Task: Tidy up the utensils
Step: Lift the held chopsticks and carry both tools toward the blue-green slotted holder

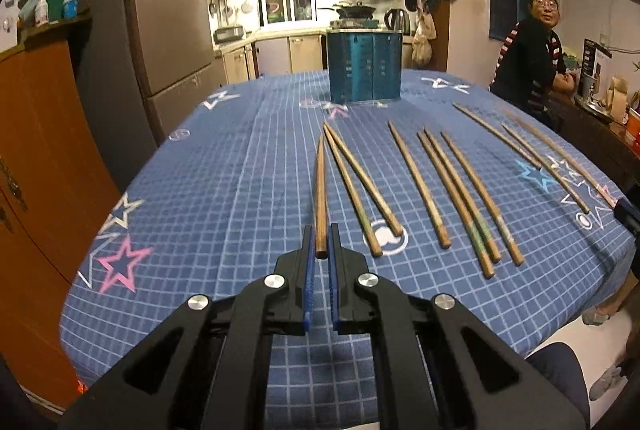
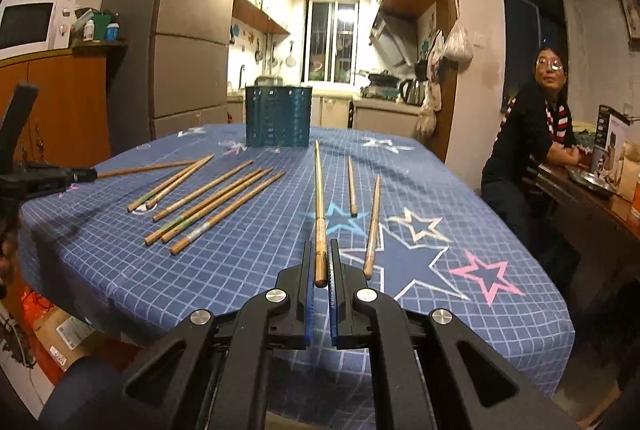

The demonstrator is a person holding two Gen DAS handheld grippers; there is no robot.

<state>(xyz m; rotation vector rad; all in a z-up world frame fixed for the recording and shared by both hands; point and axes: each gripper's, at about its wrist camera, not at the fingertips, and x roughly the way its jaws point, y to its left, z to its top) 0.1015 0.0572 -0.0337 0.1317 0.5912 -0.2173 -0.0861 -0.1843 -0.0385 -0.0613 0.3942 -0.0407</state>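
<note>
Between each gripper's narrowed jaws: one chopstick, left [image 1: 320, 190], right [image 2: 319, 210], butt-held, long axis pointing toward holder [image 1: 365, 68].

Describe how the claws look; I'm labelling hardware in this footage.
Both match: the left claw and right claw have matte black angular linkage arms with triangular cutouts, round silver pivot bolts, and flat fingers lined with ribbed blue pads. No cables or markings visible.

You have eleven chopsticks [image 1: 419, 184] in all: nine lying on the desk [image 1: 224, 166] and two lifted. One blue utensil holder [image 1: 365, 66] stands there. One seated onlooker [image 1: 532, 58] watches.
</note>
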